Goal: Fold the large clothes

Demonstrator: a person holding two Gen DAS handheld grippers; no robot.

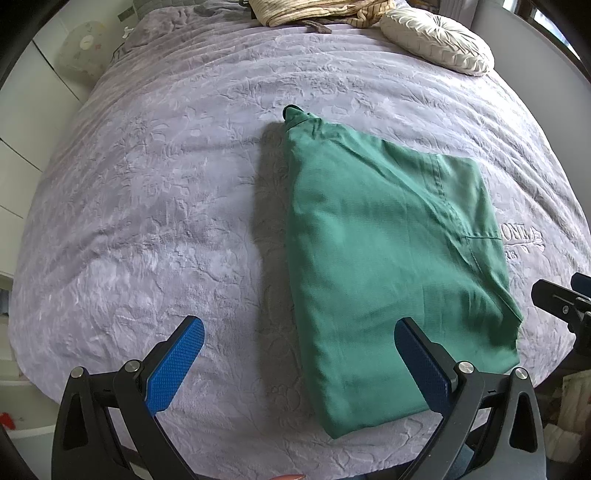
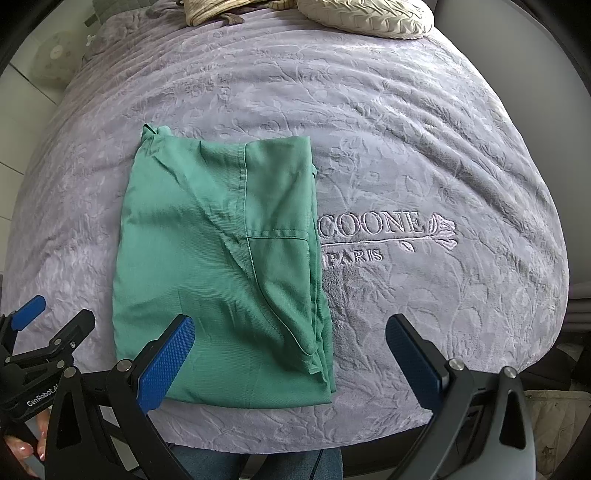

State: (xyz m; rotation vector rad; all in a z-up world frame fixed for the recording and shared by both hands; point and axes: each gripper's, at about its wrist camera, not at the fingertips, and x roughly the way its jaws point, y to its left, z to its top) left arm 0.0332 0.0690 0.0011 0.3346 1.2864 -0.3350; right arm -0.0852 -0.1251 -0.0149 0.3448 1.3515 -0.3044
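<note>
Garment [image 1: 391, 258]: one green piece, folded into a long flat packet, lies on the lilac blanket [image 1: 147, 221] that covers the bed, in its near half. In the right wrist view the packet [image 2: 218, 266] sits left of the stitched lettering [image 2: 384, 236] and covers the start of it.

The left gripper [image 1: 299, 354] hovers low over the near edge of the bed, pointing along it toward the far end. Its two blue pads are spread wide with nothing between them but blanket and the packet's near left corner; it grips nothing. The right gripper [image 2: 290, 350] is held beside it in the same pose, jaws just as wide, straddling the packet's near right corner and empty too. Each gripper shows at the edge of the other's view, so the two are close together, side by side.

The packet's near short edge lies just short of the bed's front edge. Bare blanket runs wide on the left of the packet, wide on the right, and beyond its far end.

At the head of the bed rest one cream round cushion [image 1: 436, 40] and one heap of striped beige cloth [image 1: 314, 11], well apart from the garment.
</note>
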